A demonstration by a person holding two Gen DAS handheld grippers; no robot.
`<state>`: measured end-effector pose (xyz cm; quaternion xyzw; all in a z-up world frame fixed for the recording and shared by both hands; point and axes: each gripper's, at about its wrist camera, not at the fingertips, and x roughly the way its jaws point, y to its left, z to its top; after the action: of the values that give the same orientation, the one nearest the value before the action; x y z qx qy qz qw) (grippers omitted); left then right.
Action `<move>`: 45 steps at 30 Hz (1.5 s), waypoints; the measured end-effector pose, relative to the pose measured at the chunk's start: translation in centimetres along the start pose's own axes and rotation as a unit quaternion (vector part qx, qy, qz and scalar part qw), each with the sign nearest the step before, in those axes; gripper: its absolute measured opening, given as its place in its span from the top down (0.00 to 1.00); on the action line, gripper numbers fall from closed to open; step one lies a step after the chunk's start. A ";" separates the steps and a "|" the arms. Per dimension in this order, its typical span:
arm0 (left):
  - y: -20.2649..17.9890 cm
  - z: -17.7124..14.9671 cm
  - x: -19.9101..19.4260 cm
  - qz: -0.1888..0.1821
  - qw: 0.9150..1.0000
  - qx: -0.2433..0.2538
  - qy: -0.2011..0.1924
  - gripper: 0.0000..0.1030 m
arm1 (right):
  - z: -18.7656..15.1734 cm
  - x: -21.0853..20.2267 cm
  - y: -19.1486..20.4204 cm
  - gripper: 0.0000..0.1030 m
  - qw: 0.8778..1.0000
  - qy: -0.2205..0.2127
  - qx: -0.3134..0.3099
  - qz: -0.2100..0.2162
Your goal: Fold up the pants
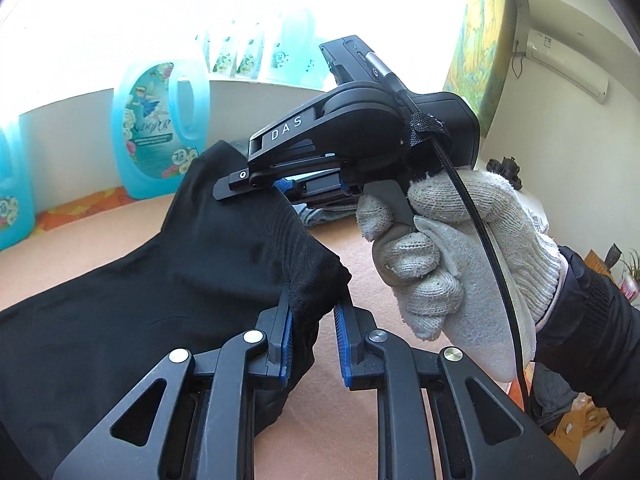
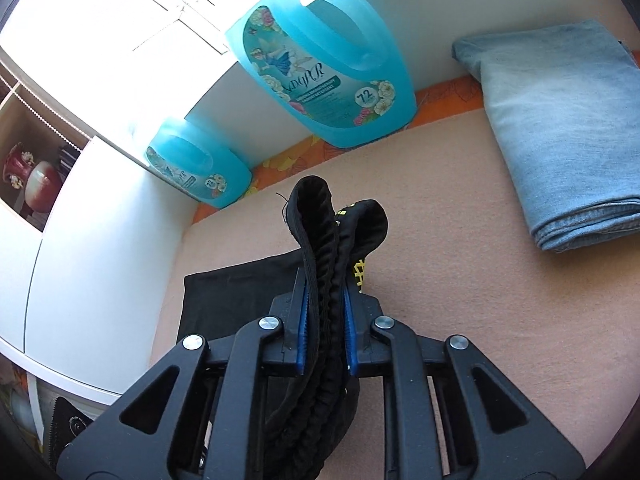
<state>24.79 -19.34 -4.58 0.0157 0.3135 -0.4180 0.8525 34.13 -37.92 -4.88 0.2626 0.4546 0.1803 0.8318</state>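
Observation:
Black pants [image 1: 120,304] are lifted off the peach-coloured table [image 1: 372,280]. My left gripper [image 1: 314,312] is shut on a bunched edge of the black fabric, held above the table. My right gripper [image 1: 256,178] shows in the left wrist view, held by a gloved hand [image 1: 448,248], clamping the same cloth higher up and farther back. In the right wrist view my right gripper [image 2: 324,304] is shut on the elastic waistband [image 2: 320,232] of the pants, which curls up past the fingertips. Part of the pants [image 2: 228,292] lies flat on the table below.
Two blue detergent jugs [image 2: 328,60] [image 2: 200,168] stand along the back wall. A folded pair of blue jeans [image 2: 560,136] lies at the right rear of the table [image 2: 460,320]. White cabinets [image 2: 88,248] stand at the left.

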 end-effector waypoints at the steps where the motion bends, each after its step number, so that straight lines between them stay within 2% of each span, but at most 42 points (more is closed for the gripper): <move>1: 0.4 -0.1 -0.8 0.002 1.000 -0.005 -0.006 0.84 | 0.0 0.2 1.0 0.85 1.000 0.000 -0.006 -0.001; 7: 3.2 -1.6 -5.7 0.014 0.998 -0.041 -0.042 0.84 | -0.8 2.5 8.1 0.85 0.999 0.009 -0.052 -0.007; 13: 7.4 -4.1 -10.2 0.032 0.993 -0.090 -0.070 0.84 | -2.4 6.5 14.4 0.85 0.996 0.027 -0.089 -0.013; 23: 12.8 -8.4 -15.3 0.065 0.981 -0.161 -0.092 0.85 | -5.2 15.4 21.8 0.86 0.989 0.070 -0.132 -0.025; 30: 15.5 -11.1 -17.5 0.097 0.971 -0.197 -0.094 0.86 | -7.2 20.6 25.0 0.86 0.983 0.100 -0.149 -0.027; 39: 18.0 -13.7 -19.0 0.133 0.961 -0.231 -0.078 0.90 | -8.5 25.7 26.8 0.86 0.979 0.118 -0.160 -0.042; 41: 18.3 -14.0 -19.2 0.141 0.959 -0.235 -0.075 0.91 | -8.6 26.4 26.9 0.84 0.979 0.127 -0.158 -0.034; 45: 18.9 -14.5 -19.8 0.155 0.954 -0.245 -0.080 0.91 | -8.5 26.2 27.5 0.76 0.976 0.138 -0.166 0.019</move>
<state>21.90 11.08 -9.84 -0.1790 0.3309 -0.1905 0.9068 38.86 0.45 -9.56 0.1016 0.5238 0.3037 0.7893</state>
